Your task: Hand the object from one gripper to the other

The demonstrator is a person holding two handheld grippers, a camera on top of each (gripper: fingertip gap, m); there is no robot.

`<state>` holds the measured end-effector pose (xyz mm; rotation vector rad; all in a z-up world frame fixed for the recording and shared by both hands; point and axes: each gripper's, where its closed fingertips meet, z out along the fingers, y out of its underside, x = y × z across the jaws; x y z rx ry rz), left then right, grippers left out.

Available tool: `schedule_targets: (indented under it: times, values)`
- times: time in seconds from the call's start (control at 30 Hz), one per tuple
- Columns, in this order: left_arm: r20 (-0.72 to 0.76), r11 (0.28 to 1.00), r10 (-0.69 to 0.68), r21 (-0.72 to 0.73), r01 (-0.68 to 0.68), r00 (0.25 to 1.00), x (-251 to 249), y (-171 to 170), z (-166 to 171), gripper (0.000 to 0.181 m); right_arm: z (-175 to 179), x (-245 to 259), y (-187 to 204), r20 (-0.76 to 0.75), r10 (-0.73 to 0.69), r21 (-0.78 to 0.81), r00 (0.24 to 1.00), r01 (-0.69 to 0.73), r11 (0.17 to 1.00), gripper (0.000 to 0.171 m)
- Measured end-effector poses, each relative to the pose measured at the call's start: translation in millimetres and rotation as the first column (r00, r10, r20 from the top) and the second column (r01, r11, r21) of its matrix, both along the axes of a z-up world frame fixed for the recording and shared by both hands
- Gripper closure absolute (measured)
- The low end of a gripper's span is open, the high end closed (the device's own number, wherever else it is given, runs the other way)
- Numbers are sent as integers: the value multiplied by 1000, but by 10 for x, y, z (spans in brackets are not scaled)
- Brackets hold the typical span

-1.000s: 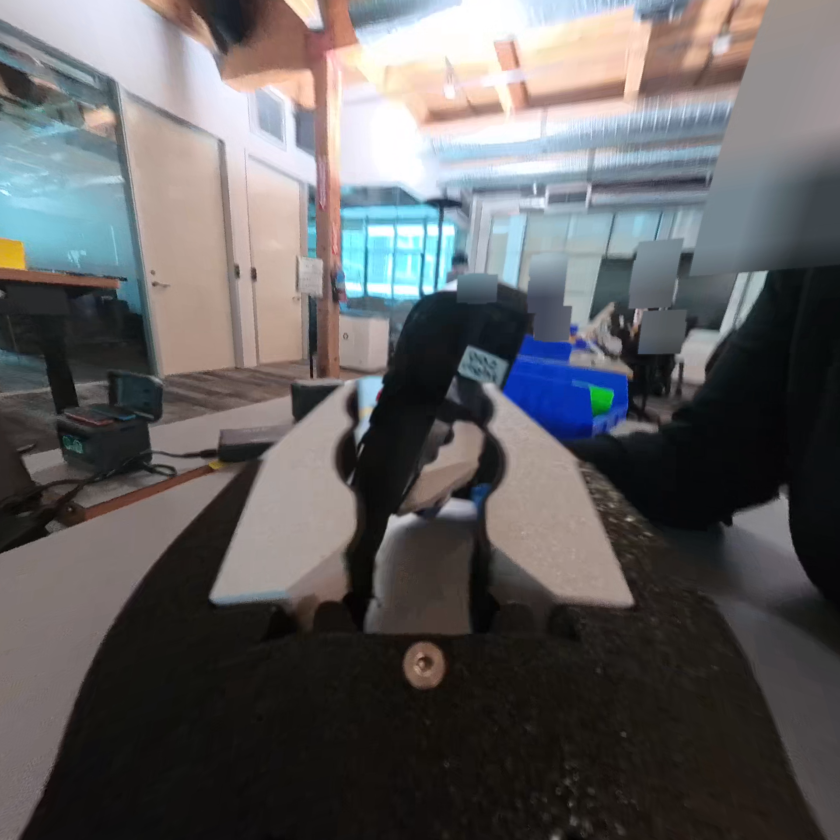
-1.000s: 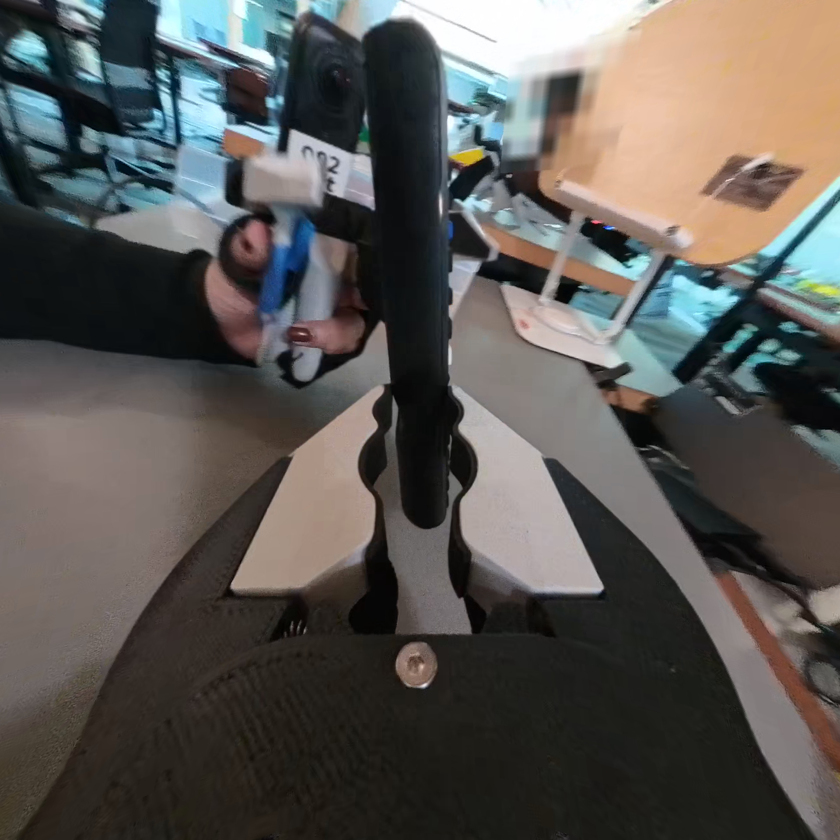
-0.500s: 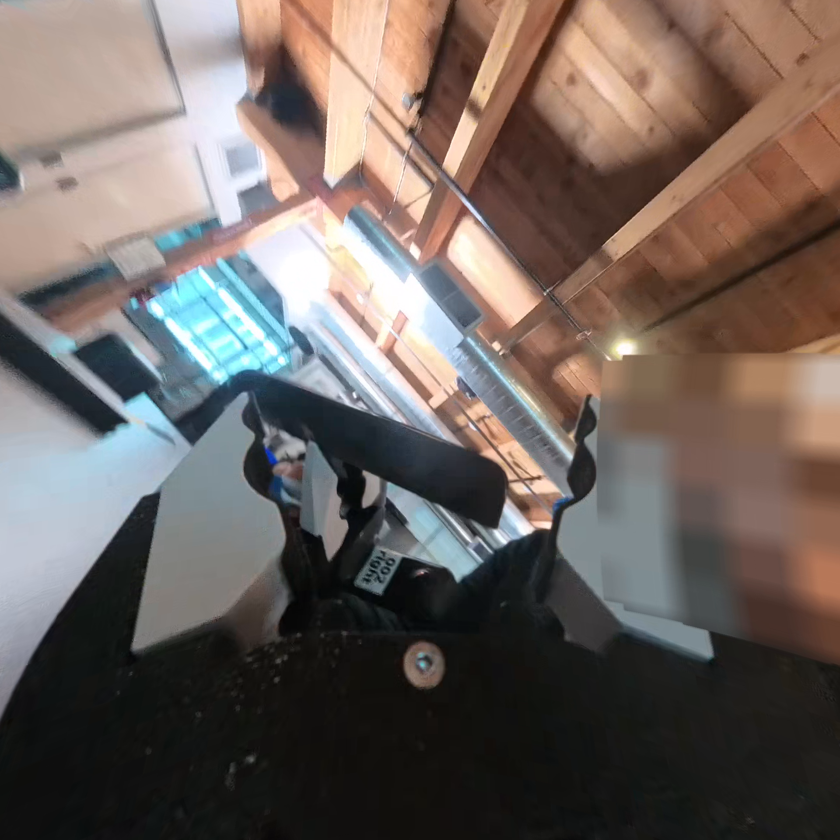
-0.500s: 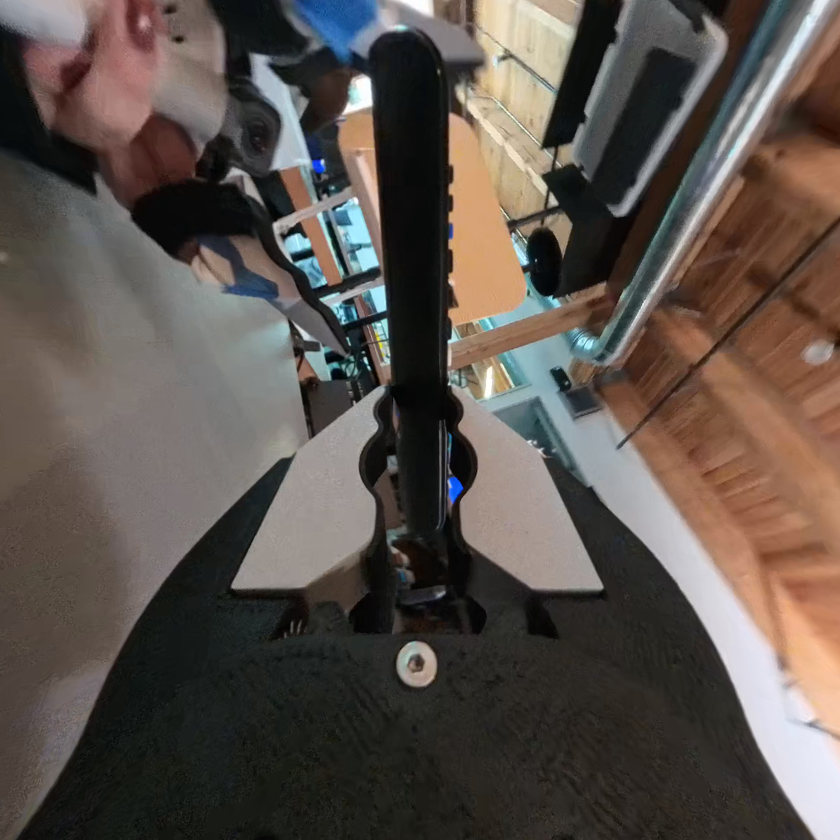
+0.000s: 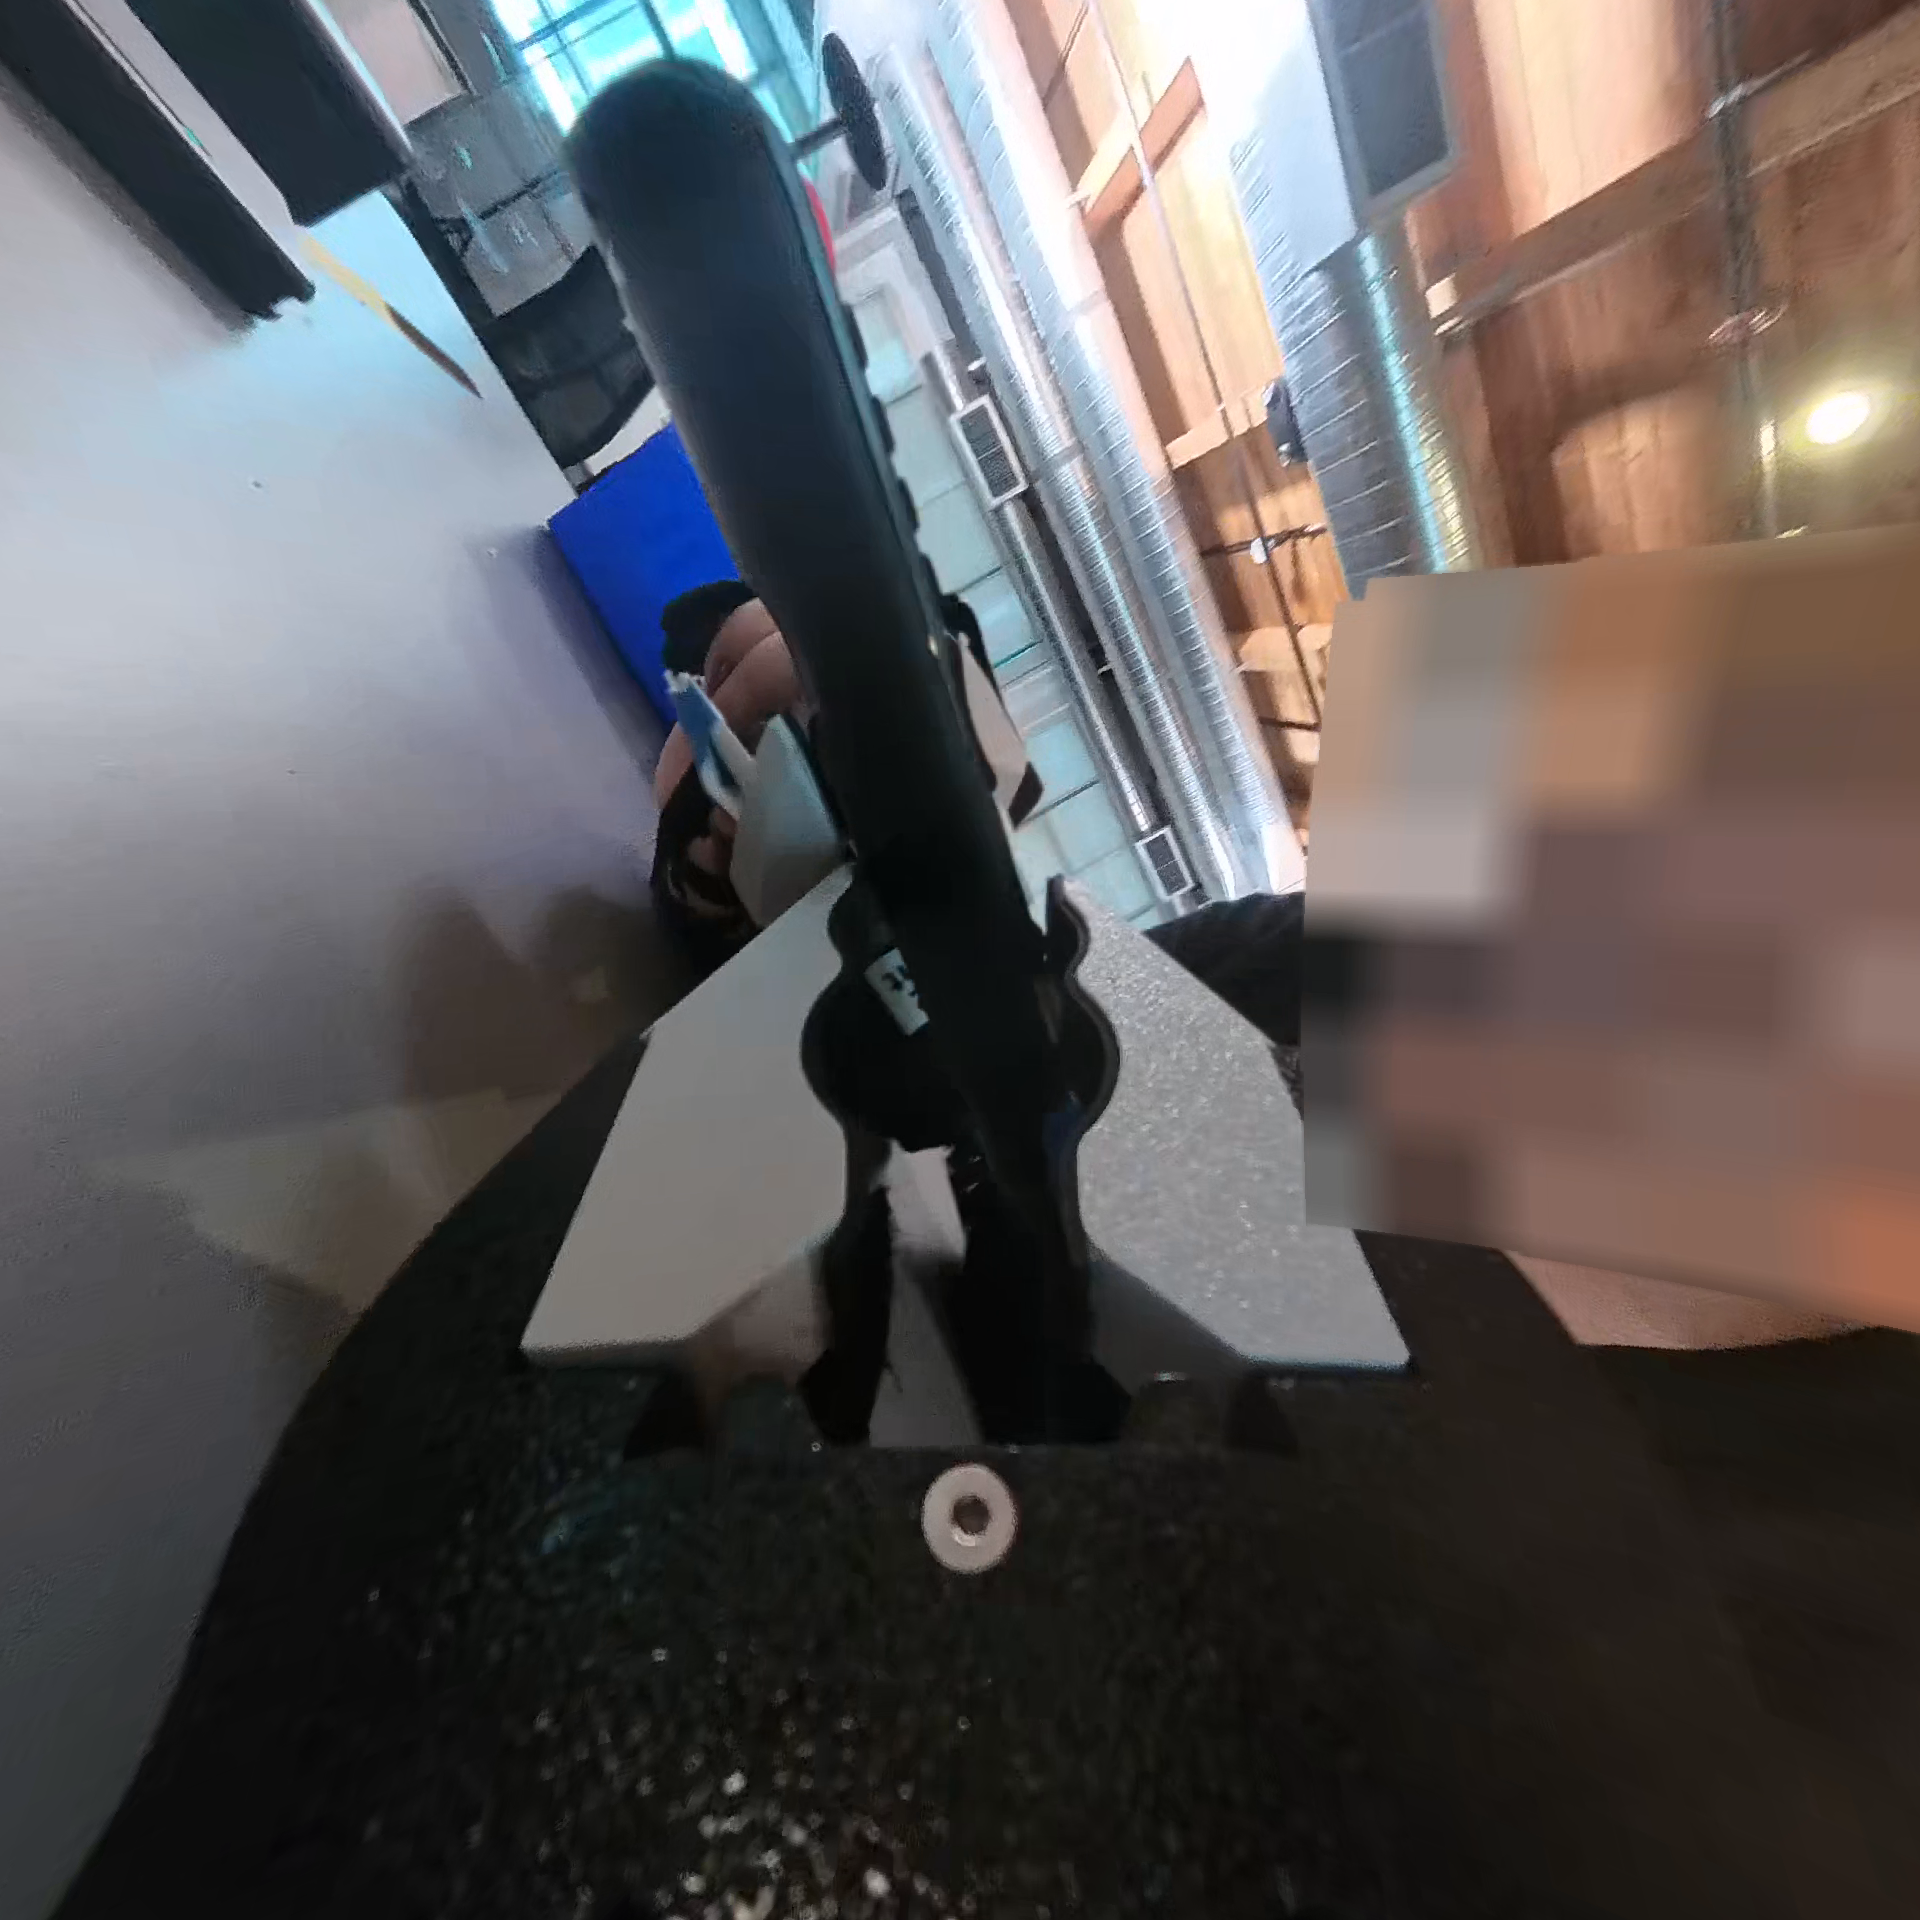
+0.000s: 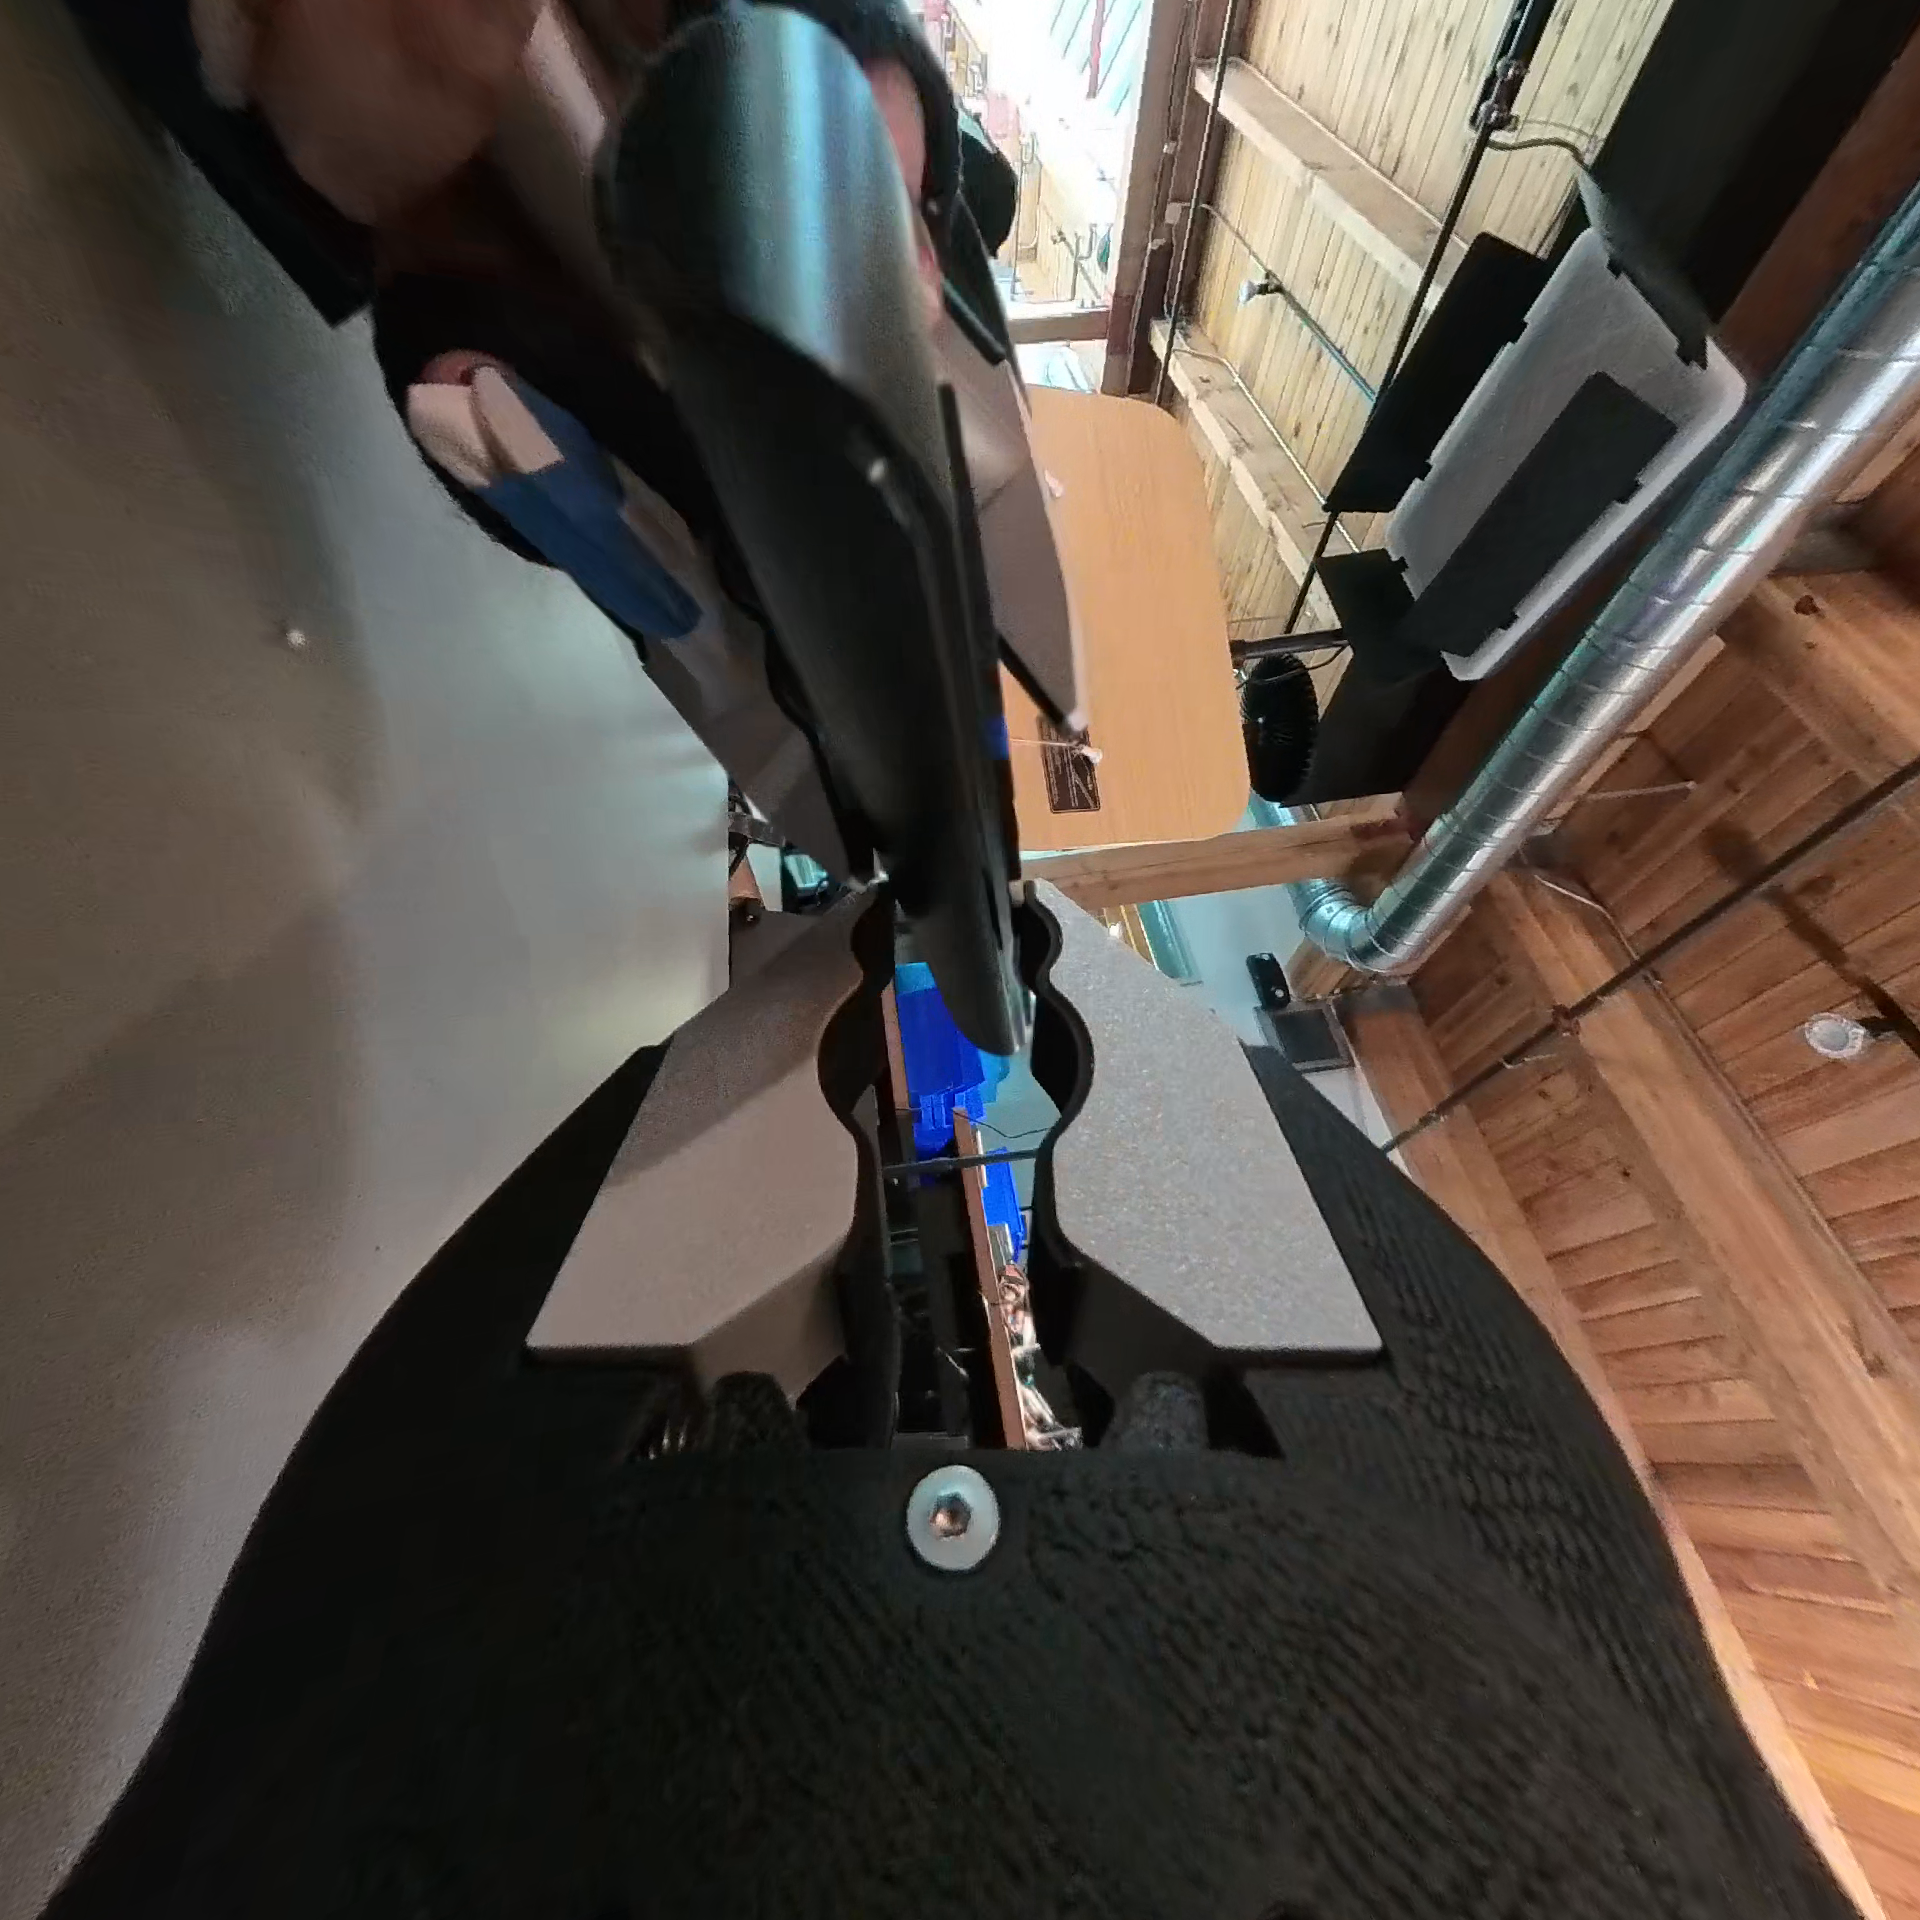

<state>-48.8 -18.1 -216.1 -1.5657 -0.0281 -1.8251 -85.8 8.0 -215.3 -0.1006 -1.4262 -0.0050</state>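
Left wrist view: the left gripper (image 5: 951, 1029) is clamped on the long black plastic remote-like object (image 5: 821, 582), which rises toward the upper left.

Right wrist view: the right gripper (image 6: 951, 966) stands parted, the object's tip (image 6: 977, 977) between its fingers, seemingly untouched. It should back straight off, without brushing the object.

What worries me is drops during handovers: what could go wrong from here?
1. Only the end of the black object sits between the right gripper fingertips, so that hold could slip off.
2. The left gripper clamps the object near one end, with most of its length sticking out. It may pivot or tilt once the right one lets go.
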Motion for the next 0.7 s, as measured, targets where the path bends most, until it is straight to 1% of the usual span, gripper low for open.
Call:
schedule_targets:
  times: [0.03, 0.1, 0.17, 0.23, 0.27, 0.3, 0.33, 0.37, 0.4, 0.43, 0.47, 0.5, 0.53, 0.57, 0.6, 0.63, 0.67, 0.7]
  values:
    - [-23, 1000, 4, 9, -4, 1000, 10, 2, -9, 151, 7, -1, 7, -5, -4, -5, 1000, 4, 1000, 149]
    - [-93, 999, 31, 36, -28, 995, 25, 27, -39, 154, 33, -1, 54, -21, -23, -40, 1000, 22, 999, 145]
    - [-171, 995, 84, 75, -72, 982, 23, 82, -67, 158, 67, 9, 125, -38, -28, -137, 999, 23, 990, 137]
    - [-220, 984, 141, 139, -112, 965, 3, 127, -52, 159, 55, 12, 284, -27, -39, -331, 999, 28, 943, 133]
    - [-239, 975, 167, 184, -125, 956, -3, 134, -26, 159, 44, 13, 390, -16, -43, -450, 999, 31, 893, 132]
    - [-266, 963, 205, 226, -146, 942, -14, 153, -6, 159, 48, 20, 504, -15, -46, -573, 999, 29, 819, 131]
    - [-288, 946, 244, 283, -161, 926, -19, 162, 31, 159, 63, 34, 617, -26, -46, -691, 999, 16, 722, 132]
    - [-303, 920, 297, 345, -186, 906, -30, 179, 80, 159, 73, 46, 683, -36, -14, -799, 999, -20, 601, 134]
    - [-312, 890, 350, 406, -210, 883, -45, 191, 133, 159, 84, 55, 669, -56, 70, -889, 996, -82, 451, 135]
    - [-310, 854, 391, 473, -216, 866, -43, 178, 196, 159, 132, 80, 608, -112, 179, -948, 977, -159, 276, 135]
    - [-301, 812, 435, 538, -225, 849, -48, 159, 257, 159, 214, 122, 521, -199, 291, -968, 936, -233, 88, 133]
    - [-293, 771, 479, 591, -237, 828, -61, 148, 303, 159, 297, 181, 411, -287, 404, -958, 869, -269, -101, 131]
    - [-294, 740, 515, 628, -243, 805, -74, 142, 323, 159, 346, 226, 329, -354, 484, -931, 801, -249, -267, 121]
    - [-307, 716, 545, 654, -243, 780, -88, 144, 321, 159, 345, 248, 253, -389, 545, -902, 743, -187, -389, 113]
    - [-319, 693, 576, 679, -242, 753, -102, 150, 314, 159, 302, 257, 160, -392, 604, -884, 694, -103, -456, 106]
    - [-323, 670, 596, 704, -235, 735, -102, 144, 314, 159, 243, 252, 64, -372, 650, -881, 662, -31, -472, 99]
    - [-323, 652, 613, 722, -231, 722, -102, 140, 321, 159, 189, 245, -38, -340, 688, -892, 641, 12, -452, 98]
    - [-323, 642, 618, 733, -223, 716, -90, 134, 324, 159, 148, 241, -138, -303, 721, -912, 623, 30, -410, 105]
